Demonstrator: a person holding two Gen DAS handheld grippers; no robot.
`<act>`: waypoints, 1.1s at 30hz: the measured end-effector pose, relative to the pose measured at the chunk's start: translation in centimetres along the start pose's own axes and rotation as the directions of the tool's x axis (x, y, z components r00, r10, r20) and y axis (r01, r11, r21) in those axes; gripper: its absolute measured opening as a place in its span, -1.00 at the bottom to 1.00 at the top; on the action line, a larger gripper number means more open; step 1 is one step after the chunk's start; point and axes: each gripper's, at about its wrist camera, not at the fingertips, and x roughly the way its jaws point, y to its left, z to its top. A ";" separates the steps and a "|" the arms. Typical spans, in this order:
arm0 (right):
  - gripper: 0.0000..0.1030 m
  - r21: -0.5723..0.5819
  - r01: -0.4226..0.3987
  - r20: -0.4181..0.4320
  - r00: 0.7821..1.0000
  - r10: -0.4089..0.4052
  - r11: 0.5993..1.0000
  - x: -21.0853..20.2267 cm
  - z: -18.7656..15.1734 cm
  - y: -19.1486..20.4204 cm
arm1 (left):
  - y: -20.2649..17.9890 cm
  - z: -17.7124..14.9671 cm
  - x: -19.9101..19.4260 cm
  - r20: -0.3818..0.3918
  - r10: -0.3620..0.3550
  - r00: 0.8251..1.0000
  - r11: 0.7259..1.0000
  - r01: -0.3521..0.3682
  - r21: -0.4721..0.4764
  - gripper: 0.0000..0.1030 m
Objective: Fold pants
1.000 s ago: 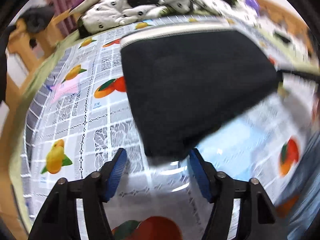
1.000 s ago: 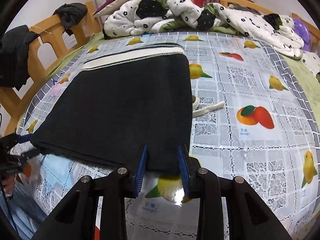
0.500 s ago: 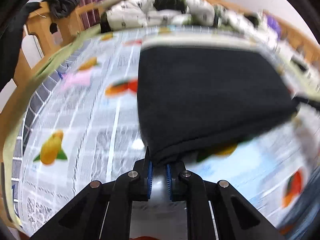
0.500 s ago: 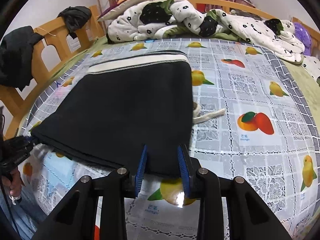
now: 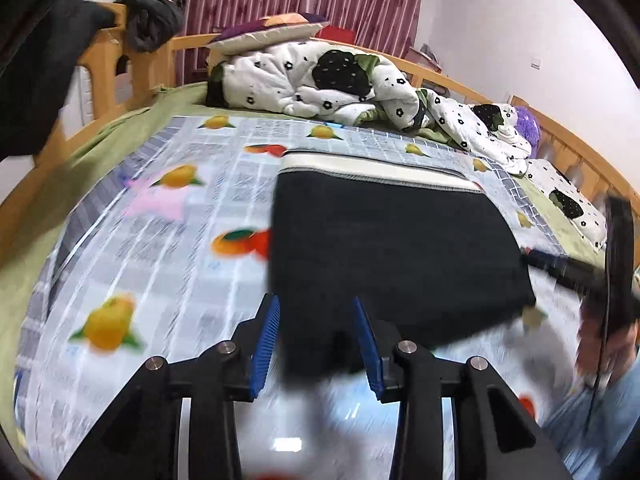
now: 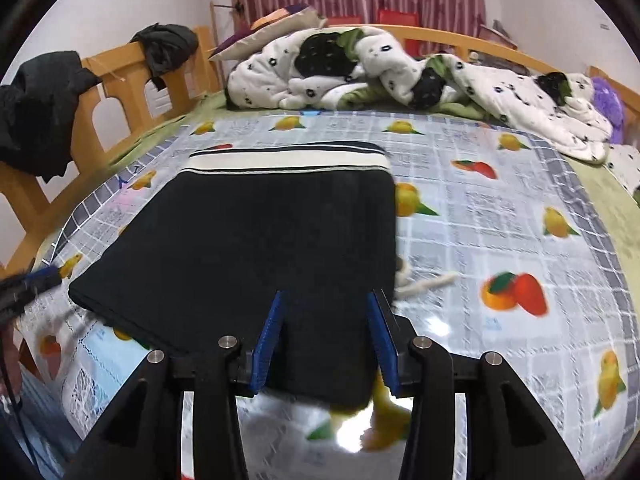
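1. The pants (image 6: 256,248) are dark, matt, soft cloth with a cream ribbed waistband (image 6: 288,160).
2. The fruit-print cover (image 6: 500,232) on the bed is glossy plastic sheet, smooth, showing bright glare.
3. The left gripper (image 5: 316,340) and right gripper (image 6: 326,340) are matt black plastic, with blue ridged fingers (image 6: 270,340) and shiny metal screws.
4. The bed frame (image 6: 120,64) is smooth, light wood.
5. The quilt (image 6: 400,72) is puffy, matt cloth.

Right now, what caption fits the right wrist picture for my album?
Open right gripper straddling the near edge of folded black pants on a fruit-print tablecloth.
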 end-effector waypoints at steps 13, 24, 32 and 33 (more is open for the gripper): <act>0.00 -0.054 0.052 -0.101 0.993 -0.057 0.997 3.3 -1.3 0.7 | -2.7 -1.5 5.5 -0.111 0.018 0.994 0.994 -0.006 0.106 -0.13; -0.01 -0.022 0.134 -0.035 0.990 -0.135 0.991 1.1 2.4 2.3 | -3.7 2.9 3.6 -0.052 -0.025 0.998 0.998 0.028 0.057 -0.13; -0.01 0.032 0.110 0.035 0.993 -0.111 0.993 1.9 9.1 1.2 | -4.2 8.8 4.2 -0.004 0.022 1.000 0.993 -0.022 0.119 -0.13; -0.01 0.036 0.094 0.037 0.995 -0.096 0.995 2.3 10.1 0.9 | -4.3 9.6 4.6 0.007 0.038 0.999 0.990 -0.039 0.133 -0.13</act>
